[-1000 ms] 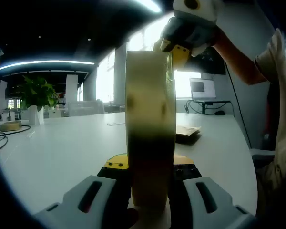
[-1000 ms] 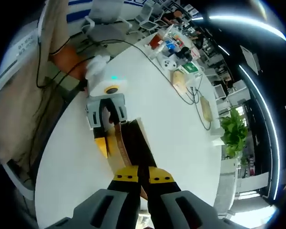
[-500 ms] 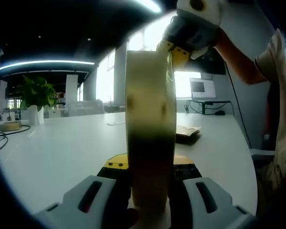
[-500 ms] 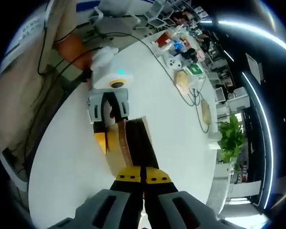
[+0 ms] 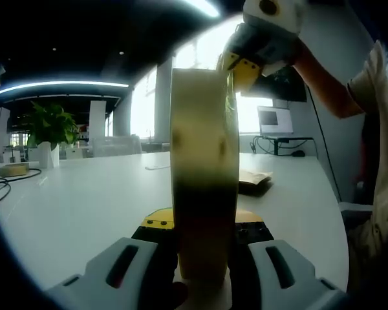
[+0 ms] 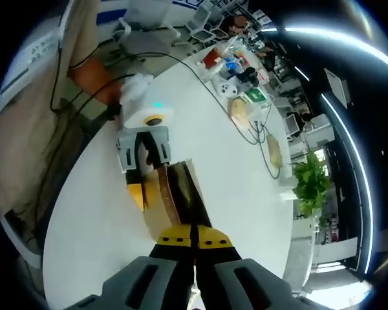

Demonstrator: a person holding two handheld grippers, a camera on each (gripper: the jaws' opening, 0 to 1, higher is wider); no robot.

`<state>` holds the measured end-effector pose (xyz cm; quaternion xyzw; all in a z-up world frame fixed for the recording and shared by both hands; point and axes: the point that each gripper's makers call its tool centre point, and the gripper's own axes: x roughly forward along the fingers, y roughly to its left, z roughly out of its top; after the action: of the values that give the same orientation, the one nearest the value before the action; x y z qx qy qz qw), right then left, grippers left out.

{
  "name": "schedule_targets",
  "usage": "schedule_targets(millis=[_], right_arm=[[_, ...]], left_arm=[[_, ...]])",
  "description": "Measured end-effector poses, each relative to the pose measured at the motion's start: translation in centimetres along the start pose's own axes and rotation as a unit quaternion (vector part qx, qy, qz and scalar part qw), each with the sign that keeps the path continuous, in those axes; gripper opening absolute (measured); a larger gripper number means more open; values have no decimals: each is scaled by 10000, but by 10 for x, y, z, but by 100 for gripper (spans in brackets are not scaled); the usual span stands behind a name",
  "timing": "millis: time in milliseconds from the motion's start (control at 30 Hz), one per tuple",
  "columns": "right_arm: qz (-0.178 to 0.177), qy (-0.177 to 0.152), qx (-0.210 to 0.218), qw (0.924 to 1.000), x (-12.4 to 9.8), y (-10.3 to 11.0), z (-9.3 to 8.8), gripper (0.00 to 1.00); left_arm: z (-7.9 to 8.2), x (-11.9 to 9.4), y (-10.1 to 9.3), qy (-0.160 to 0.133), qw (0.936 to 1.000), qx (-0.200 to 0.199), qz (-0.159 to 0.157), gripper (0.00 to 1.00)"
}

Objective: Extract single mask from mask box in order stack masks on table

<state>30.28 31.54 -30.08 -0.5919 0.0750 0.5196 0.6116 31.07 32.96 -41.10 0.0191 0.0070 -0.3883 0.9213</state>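
While the left gripper (image 5: 204,248) clamps the mask box (image 5: 204,187), the right gripper (image 6: 194,242) (jaws pressed together) meets its top edge.

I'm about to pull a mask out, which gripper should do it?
Right, probably. The right gripper is already at the top of the box, jaws together, while the left gripper clamps the box upright on the table.

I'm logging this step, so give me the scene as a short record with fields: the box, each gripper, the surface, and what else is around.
mask box: tan cardboard box, standing upright on the table
left gripper: shut on the mask box at its base
right gripper: at the box's top edge; jaws together, a mask between them cannot be told
surface: white table
surroundings: potted plant, cables and desk clutter at the far end
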Motion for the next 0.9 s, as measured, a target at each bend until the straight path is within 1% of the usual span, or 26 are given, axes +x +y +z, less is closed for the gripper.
schedule_targets(millis=[167, 333, 500, 900], right_arm=[[-117, -32, 53, 9999, -7, -4, 1, 0], [-161, -45, 70, 9998, -12, -4, 2, 0], [-351, -72, 86, 9993, -22, -12, 4, 0], [-679, -109, 87, 9976, -41, -26, 9, 0]], left_arm=[[0, 0, 0, 0, 10000, 4, -4, 20], [0, 0, 0, -3, 10000, -10, -11, 20], [1, 0, 0, -4, 10000, -10, -12, 20], [0, -1, -1, -1, 10000, -20, -8, 20]])
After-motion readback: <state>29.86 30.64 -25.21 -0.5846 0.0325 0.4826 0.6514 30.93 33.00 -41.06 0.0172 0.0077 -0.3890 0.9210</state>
